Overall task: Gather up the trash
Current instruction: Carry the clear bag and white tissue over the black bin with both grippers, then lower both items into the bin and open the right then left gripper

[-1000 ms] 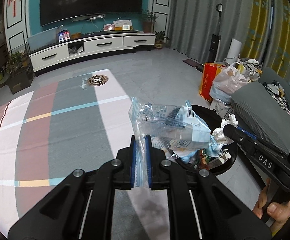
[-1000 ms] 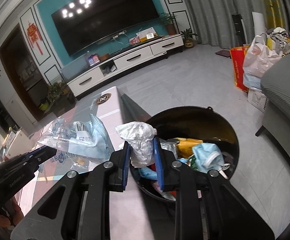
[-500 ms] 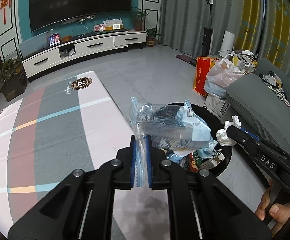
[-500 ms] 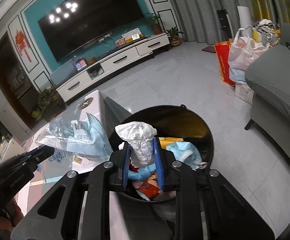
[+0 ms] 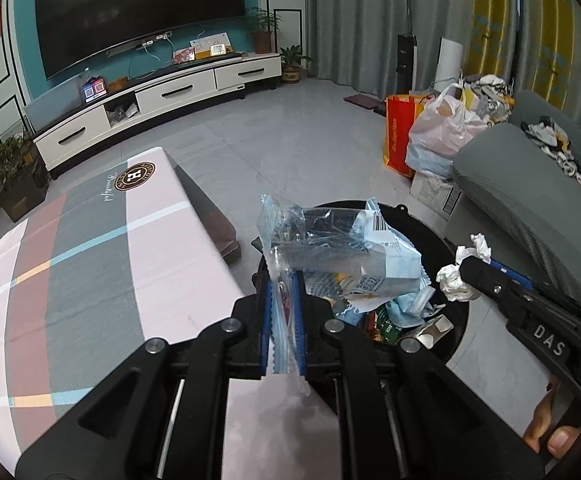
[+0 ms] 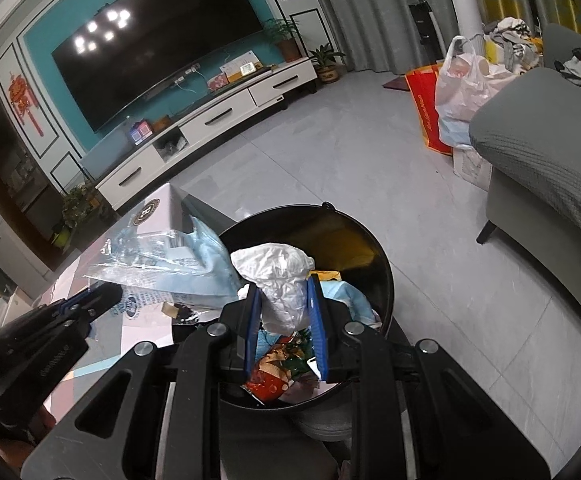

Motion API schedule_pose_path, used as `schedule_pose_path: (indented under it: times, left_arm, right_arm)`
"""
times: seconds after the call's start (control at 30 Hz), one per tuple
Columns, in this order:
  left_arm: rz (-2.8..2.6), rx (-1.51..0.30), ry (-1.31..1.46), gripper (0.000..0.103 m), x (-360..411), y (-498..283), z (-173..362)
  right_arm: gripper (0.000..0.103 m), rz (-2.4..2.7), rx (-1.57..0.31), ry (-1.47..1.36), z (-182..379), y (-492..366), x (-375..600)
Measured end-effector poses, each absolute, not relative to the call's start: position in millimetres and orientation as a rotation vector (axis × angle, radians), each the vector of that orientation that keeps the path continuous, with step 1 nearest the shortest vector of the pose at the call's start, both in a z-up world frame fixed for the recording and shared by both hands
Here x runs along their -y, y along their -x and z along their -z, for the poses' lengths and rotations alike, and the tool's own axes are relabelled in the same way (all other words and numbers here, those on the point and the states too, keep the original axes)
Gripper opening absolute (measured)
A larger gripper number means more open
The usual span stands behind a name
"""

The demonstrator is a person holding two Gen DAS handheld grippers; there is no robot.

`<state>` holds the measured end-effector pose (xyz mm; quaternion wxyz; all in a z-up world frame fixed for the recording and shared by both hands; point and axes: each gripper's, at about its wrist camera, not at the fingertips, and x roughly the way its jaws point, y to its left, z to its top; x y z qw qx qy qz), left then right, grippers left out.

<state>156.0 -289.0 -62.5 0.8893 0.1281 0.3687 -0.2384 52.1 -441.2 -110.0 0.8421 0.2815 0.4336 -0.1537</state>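
My left gripper [image 5: 283, 280] is shut on a clear and pale blue plastic wrapper [image 5: 342, 252], which hangs over the near rim of a black round trash bin [image 5: 456, 332]. The bin holds several wrappers and a blue face mask. My right gripper [image 6: 283, 292] is shut on a crumpled white tissue [image 6: 280, 280] and hovers above the same bin [image 6: 374, 248]. In the left wrist view the right gripper [image 5: 464, 276] with its tissue [image 5: 454, 278] shows at the bin's right side. In the right wrist view the left gripper [image 6: 102, 294] and its wrapper [image 6: 162, 264] show at the left.
A table with a striped pink and grey cloth [image 5: 90, 264] lies left of the bin. A grey sofa [image 5: 530, 208] stands to the right, with a red bag [image 5: 400, 132] and a full plastic bag [image 5: 442, 128] behind it. A TV cabinet [image 5: 170, 96] lines the far wall.
Both grippers have moved over the table edge toward the bin and sunk a little, each still holding its piece of trash. The bin now lies closer below them.
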Motion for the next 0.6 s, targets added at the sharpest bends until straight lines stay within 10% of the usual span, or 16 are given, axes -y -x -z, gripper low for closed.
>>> schedule_pose_path:
  times: [0.6]
  left_arm:
    - [0.491,-0.836,-0.370,0.014,328.4,-166.3,95.3]
  right_arm:
    - [0.024,0.341,-0.978,-0.613,130.0,-67.1,449.9]
